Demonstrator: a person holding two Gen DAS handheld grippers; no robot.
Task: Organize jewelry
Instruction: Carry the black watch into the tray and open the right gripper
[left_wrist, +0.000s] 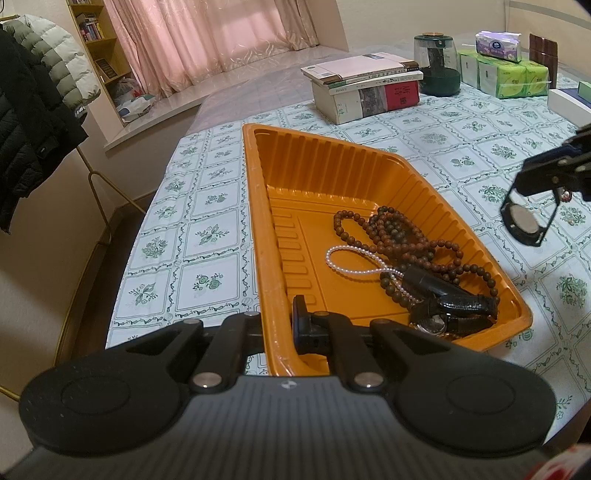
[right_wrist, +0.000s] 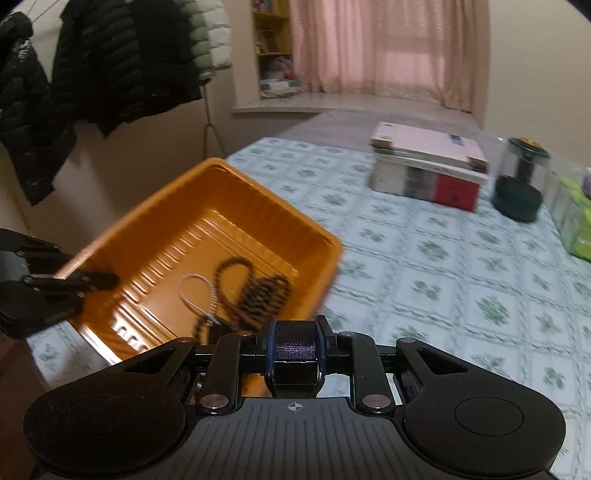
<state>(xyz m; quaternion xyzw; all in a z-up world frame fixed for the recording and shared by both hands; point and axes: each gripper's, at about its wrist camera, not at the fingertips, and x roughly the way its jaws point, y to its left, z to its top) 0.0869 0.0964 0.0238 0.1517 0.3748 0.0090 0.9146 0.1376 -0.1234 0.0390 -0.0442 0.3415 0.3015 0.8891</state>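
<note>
An orange plastic tray (left_wrist: 332, 166) sits on the flowered tablecloth. It holds a brown bead necklace (left_wrist: 399, 236), a white pearl string (left_wrist: 354, 258) and a black-strap watch (left_wrist: 450, 306). My left gripper (left_wrist: 280, 325) is shut on the tray's near wall, one finger inside and one outside; the right wrist view shows this left gripper (right_wrist: 74, 280) at the tray (right_wrist: 207, 236) rim. My right gripper (right_wrist: 295, 332) is shut on a dark mesh watch band (right_wrist: 295, 345). In the left wrist view the right gripper (left_wrist: 554, 173) hovers above the cloth right of the tray, the round watch (left_wrist: 522, 221) dangling below it.
A stack of books (left_wrist: 365, 85), a dark green jar (left_wrist: 437, 62) and tissue packs (left_wrist: 506, 74) stand at the table's far side. A white box (left_wrist: 565, 103) lies at the right edge. Coats (left_wrist: 29, 110) hang on a rack left of the table.
</note>
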